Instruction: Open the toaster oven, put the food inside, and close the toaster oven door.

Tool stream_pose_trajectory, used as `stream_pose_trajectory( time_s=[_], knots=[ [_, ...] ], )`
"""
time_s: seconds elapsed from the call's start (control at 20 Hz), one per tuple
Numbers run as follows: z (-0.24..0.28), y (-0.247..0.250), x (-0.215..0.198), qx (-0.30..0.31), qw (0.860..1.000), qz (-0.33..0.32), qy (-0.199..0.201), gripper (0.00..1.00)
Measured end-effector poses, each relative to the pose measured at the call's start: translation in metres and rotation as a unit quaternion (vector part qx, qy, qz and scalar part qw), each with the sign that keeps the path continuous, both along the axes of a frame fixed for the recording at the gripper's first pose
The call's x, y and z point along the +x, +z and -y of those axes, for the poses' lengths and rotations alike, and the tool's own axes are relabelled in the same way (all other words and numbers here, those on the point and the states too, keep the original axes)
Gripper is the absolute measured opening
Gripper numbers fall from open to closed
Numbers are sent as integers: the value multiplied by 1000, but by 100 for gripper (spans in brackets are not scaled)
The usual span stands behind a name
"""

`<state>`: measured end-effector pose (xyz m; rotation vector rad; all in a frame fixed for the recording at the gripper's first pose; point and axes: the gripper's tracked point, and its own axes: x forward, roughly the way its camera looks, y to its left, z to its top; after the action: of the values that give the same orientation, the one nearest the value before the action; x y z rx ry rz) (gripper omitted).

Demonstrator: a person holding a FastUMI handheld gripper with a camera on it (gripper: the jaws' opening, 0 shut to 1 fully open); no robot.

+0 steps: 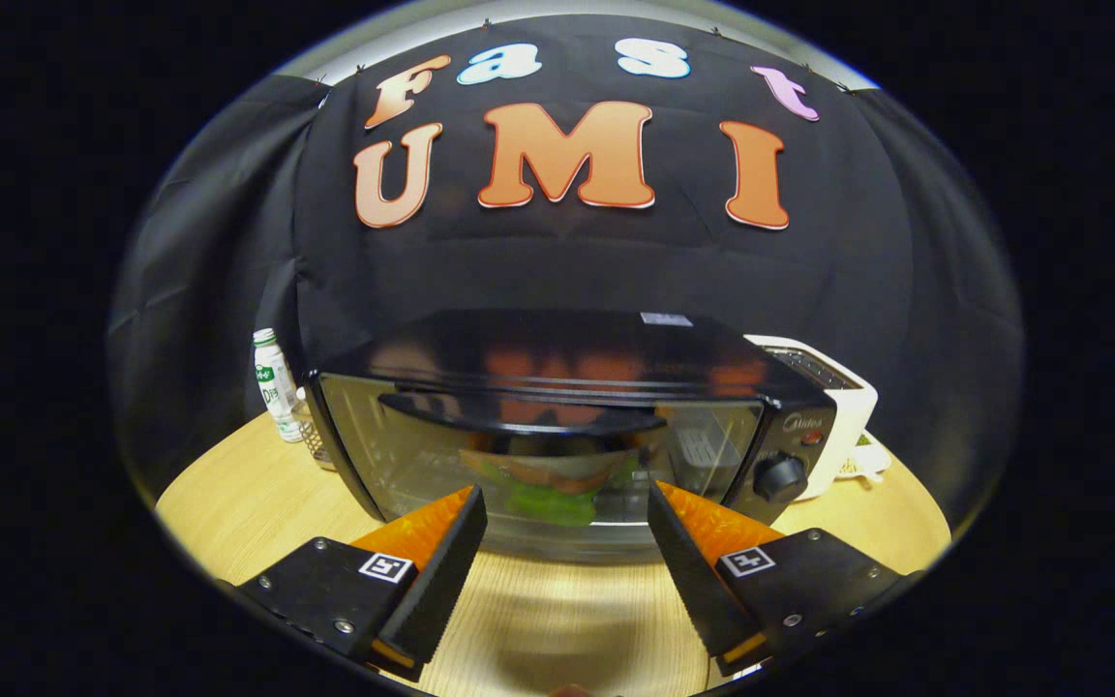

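Note:
A black toaster oven (pixel 567 368) stands on the wooden table (pixel 257 484) just ahead of my fingers. Its glass door (pixel 403 455) appears shut, with the dark handle (pixel 519 416) across the upper part. Behind the glass, or mirrored in it, I see food (pixel 548 489) with green and orange parts; I cannot tell which. A round knob (pixel 780 476) sits on the oven's right panel. My gripper (pixel 567 503) is open, its orange-and-black fingers (pixel 441 542) spread wide in front of the door's lower edge, holding nothing.
A small white bottle with a green cap (pixel 272 382) stands left of the oven, beside a clear glass item. A white slot toaster (pixel 828 387) sits behind the oven's right side. Bare tabletop lies between my fingers and the oven.

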<state>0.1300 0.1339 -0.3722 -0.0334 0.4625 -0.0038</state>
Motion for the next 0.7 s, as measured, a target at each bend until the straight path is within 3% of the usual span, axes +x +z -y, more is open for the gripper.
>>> stream_pose_trajectory(
  time_s=[0.4,0.7],
  knots=[
    [11,93,-18,-21,993,117,14,100],
    [30,160,-57,46,983,176,9,99]
  ],
)
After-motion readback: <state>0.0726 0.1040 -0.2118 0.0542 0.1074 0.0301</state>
